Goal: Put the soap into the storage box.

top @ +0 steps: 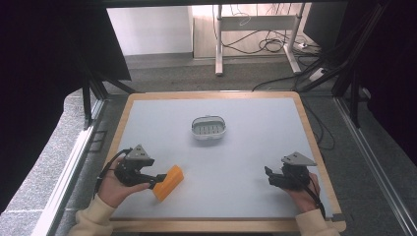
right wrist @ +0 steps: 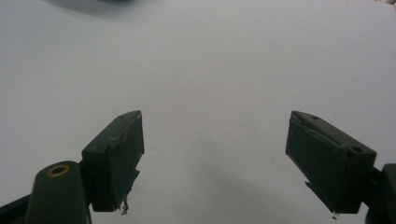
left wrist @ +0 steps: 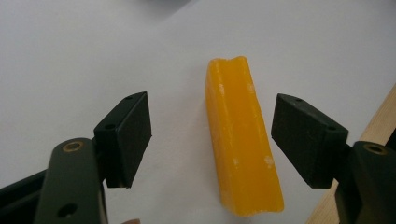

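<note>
**Left tool lined up on the orange bar, grasp not yet made**

The left tool [top: 158, 180] sits at about seven o'clock on the tabletop [top: 255, 147], jaws spread wide, with the orange bar [top: 168, 182] lying flat between them. In the left gripper view the bar [left wrist: 243, 140] runs lengthwise up the gap, a little nearer the right-hand jaw, and bare surface shows on both sides of it, so neither pad is touching yet. It looks like a block of soap, going by its rounded edges and waxy face, though I would not swear to that from here.

I read this as the end of the approach: the tool is placed and the closing is what remains. The next move calls for a steady squeeze across the bar's narrow width, perhaps with a small shift to centre it first, since an off-centre pinch could swivel the bar. A waxy surface may also slip, so the grip wants to be firm before any lift.

The right tool [top: 269, 176] rests at about five o'clock, jaws also wide apart and holding nothing, well clear of the work. A small white slotted dish [top: 209, 128] stands near the middle of the tabletop, towards twelve o'clock from the bar; it seems the likely place for it. Nothing lies between bar and dish. The wooden edge of the tabletop runs close by the bar on the near side.
</note>
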A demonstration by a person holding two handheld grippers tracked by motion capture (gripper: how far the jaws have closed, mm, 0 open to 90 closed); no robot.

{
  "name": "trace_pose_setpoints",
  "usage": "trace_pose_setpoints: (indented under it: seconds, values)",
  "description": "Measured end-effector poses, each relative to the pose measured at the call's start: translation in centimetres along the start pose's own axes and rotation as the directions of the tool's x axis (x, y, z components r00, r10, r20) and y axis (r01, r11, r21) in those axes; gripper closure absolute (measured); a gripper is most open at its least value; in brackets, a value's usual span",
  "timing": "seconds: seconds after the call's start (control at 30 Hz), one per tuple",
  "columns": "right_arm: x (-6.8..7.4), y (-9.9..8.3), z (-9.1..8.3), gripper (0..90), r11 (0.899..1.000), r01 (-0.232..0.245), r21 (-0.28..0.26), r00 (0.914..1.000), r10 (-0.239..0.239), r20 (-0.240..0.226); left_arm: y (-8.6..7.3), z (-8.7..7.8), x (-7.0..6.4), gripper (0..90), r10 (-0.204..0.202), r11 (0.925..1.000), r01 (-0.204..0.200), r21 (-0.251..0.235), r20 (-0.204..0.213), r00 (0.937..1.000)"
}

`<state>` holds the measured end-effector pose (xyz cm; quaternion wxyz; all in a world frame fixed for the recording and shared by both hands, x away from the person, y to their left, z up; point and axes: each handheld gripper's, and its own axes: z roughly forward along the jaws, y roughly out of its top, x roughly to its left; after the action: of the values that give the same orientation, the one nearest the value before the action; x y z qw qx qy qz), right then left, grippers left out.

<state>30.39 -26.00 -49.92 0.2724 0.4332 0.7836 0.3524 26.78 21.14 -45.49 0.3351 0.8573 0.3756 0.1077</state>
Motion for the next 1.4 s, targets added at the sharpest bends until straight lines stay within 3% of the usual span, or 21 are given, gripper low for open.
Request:
trace_pose_setpoints:
  seconds: [0.9,1.2,1.4]
  values:
    - [0.1,0.0,0.0,19.7,1.0,0.008,0.002,0.9999,-0.008,0.014,-0.1,2.9,-1.6,26.7,0.055,0.9942,-0.054,0.092,-0.002,0.9985]
    - [0.2,0.0,0.1,19.7,1.0,0.012,0.006,0.9998,-0.012,0.015,0.1,5.0,-1.6,28.8,0.053,0.9837,-0.05,0.173,-0.014,0.9985]
    - [0.1,0.0,0.1,19.7,1.0,0.01,0.008,0.9998,-0.01,0.016,-0.3,5.7,-1.3,39.1,0.025,0.9735,-0.026,0.227,0.005,0.9997]
